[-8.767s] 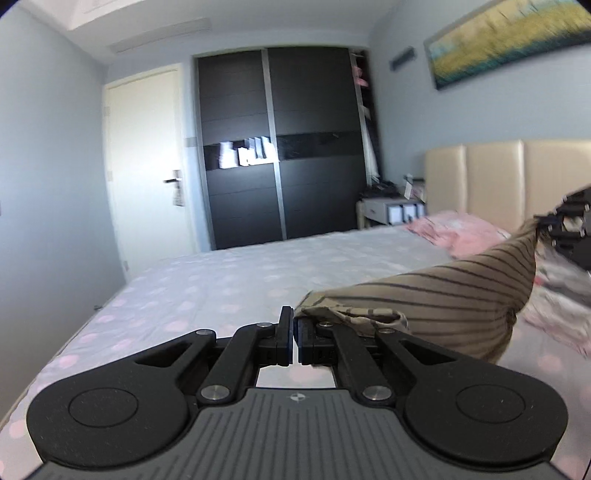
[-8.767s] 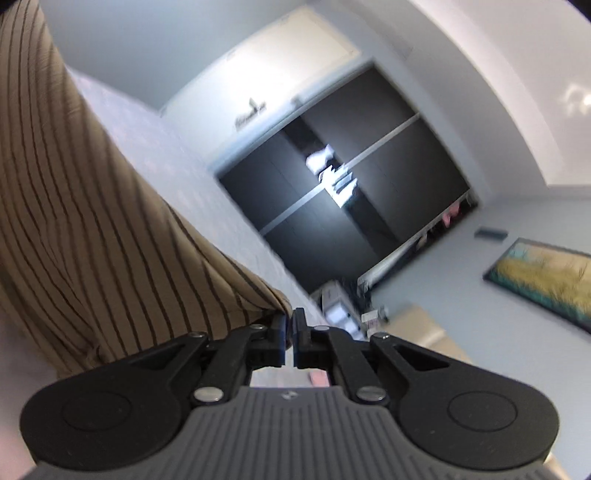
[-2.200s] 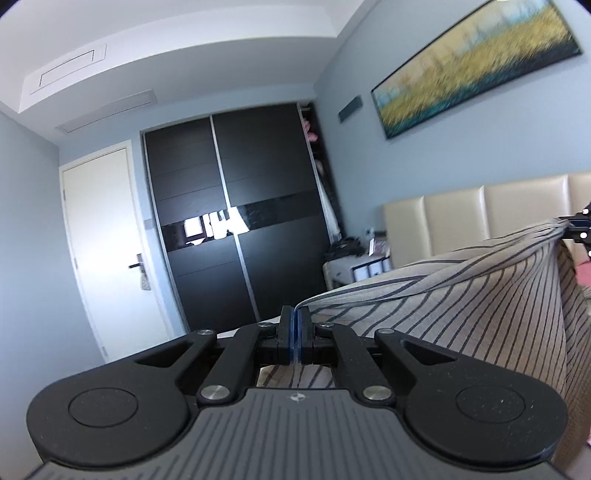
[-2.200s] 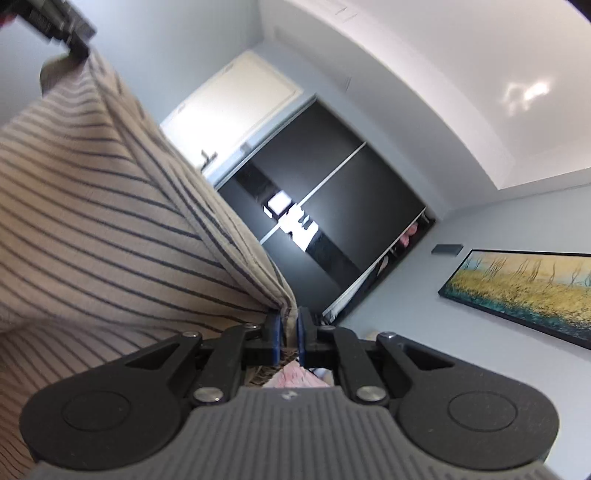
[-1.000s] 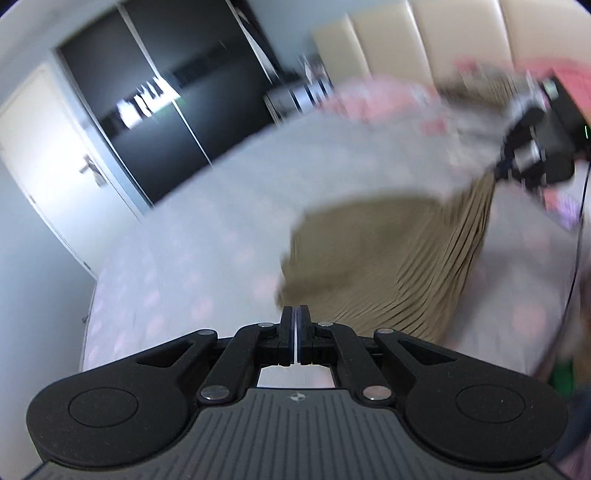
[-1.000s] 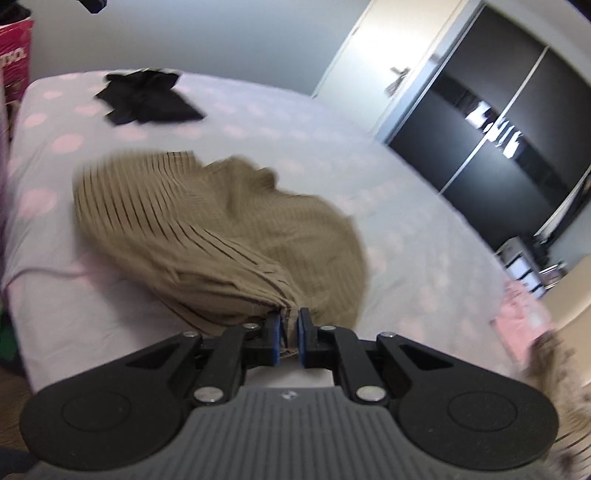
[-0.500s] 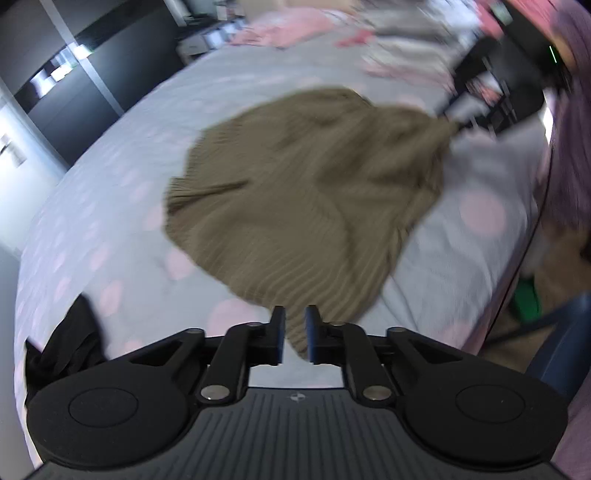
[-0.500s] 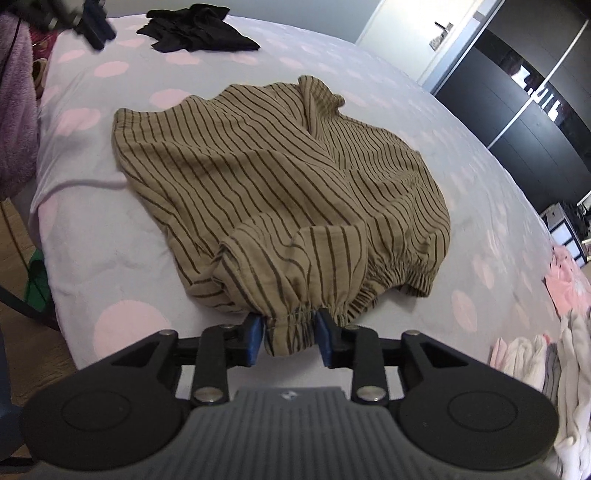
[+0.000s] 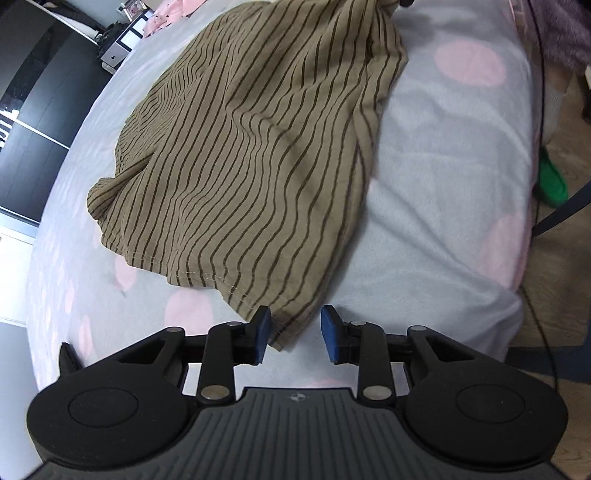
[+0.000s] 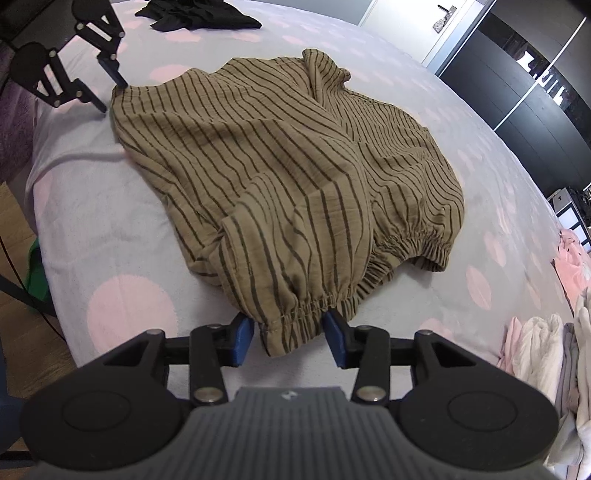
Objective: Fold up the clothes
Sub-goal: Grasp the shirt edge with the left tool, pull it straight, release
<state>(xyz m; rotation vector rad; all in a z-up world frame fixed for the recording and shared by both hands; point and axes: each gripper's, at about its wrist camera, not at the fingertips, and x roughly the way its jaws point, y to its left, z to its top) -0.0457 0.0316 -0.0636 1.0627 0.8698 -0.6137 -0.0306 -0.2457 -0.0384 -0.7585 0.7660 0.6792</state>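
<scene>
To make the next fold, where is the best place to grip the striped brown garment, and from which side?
Probably at the gathered elastic edge of the striped brown garment, coming from the near bed edge. That hem is thick, faces the right gripper and lifts off the bedsheet, so the pads could pinch it.

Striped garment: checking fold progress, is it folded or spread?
Spread, not neatly folded: striped garment lies loosely across the bed, one flap doubled over.

A black garment on the bed is cut off by the right wrist view's top edge, a pile of pale clothes runs off its right edge, and the striped garment runs past the left wrist view's top.
</scene>
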